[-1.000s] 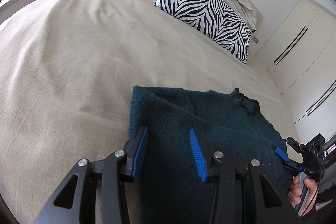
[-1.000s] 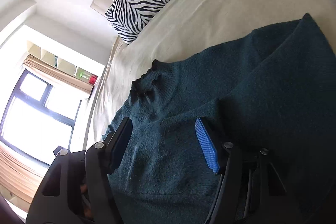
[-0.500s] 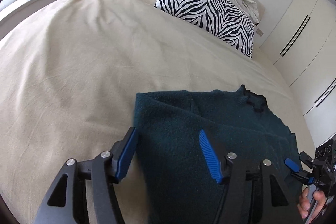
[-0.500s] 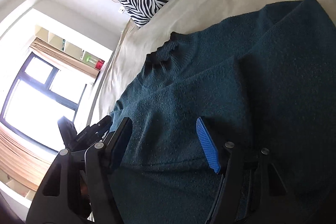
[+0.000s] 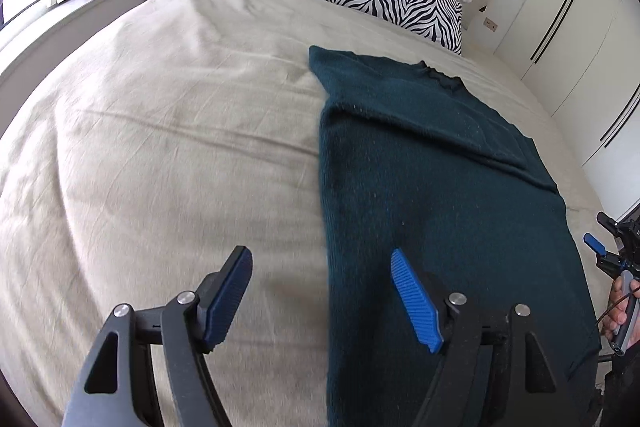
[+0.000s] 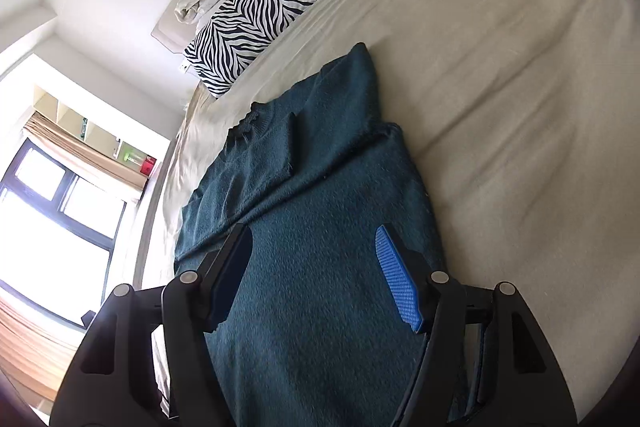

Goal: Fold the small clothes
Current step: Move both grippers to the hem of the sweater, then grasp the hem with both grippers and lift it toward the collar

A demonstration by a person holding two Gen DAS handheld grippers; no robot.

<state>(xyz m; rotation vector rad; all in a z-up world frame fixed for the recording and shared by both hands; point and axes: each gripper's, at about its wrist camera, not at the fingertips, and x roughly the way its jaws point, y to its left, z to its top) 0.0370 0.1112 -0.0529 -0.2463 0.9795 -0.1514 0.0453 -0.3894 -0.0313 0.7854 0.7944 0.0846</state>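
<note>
Left gripper (image 5: 322,301) hangs released over the near end of the bed (image 5: 160,131), its jaws having just been opening, with nothing clamped between them: one pad stands over bare sheet, the other over the left edge of the dark teal sweater (image 5: 420,187). That long folded edge runs almost straight away from this gripper toward the headboard, so the garment's long axis lies along the pointing direction and its bulk sits to the gripper's right.

Right gripper (image 6: 316,275) is likewise spread and empty, hovering directly above the sweater's lower body with cloth filling the space beneath both jaws but no pad pressing on it. It seems the nearer of the two to the fabric's middle; the near hem is out of view below both cameras.

Farther off, a folded-in sleeve (image 6: 280,139) lies across the chest below the collar (image 6: 244,127). Beyond that, well apart, a zebra-print pillow (image 5: 384,3) leans at the headboard.
</note>
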